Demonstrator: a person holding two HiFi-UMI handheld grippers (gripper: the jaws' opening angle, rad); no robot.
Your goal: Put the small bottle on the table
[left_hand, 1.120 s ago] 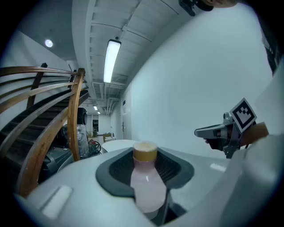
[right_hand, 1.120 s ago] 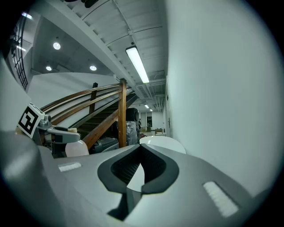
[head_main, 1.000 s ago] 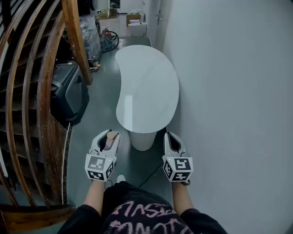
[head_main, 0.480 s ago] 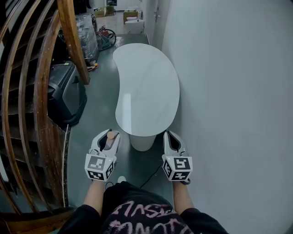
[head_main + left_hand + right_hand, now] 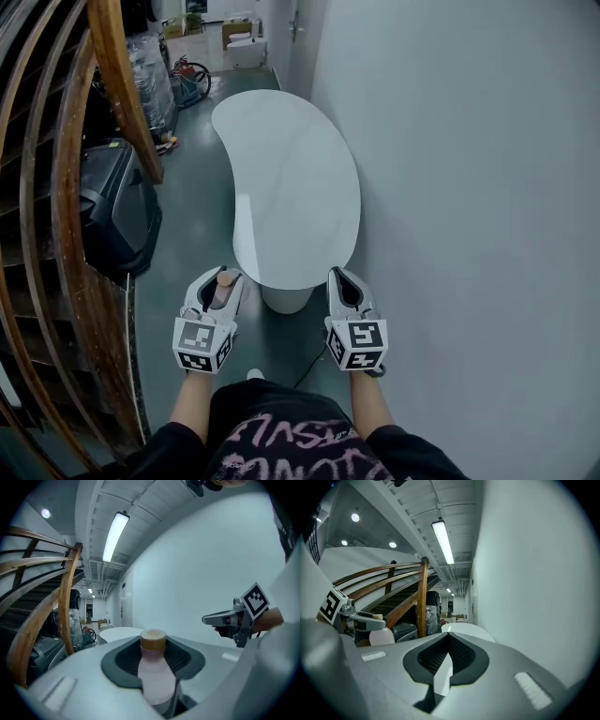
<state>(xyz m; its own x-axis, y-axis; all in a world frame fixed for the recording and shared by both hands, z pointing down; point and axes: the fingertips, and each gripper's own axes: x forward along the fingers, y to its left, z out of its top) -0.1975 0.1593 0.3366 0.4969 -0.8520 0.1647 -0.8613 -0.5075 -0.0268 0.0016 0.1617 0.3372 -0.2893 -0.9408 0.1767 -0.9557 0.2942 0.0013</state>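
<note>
Holding two grippers short of one white table [image 5: 291, 178], I had the one small bottle [image 5: 157, 674] pinched in my left gripper [image 5: 222, 282], its long axis along the jaws, tan cap pointing ahead toward the table. My right gripper [image 5: 343, 281] was pressed together, empty.

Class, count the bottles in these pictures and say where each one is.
1. The small bottle is clamped in the left gripper, held short of the white table. The right gripper is shut and empty; no other bottle shows.
</note>
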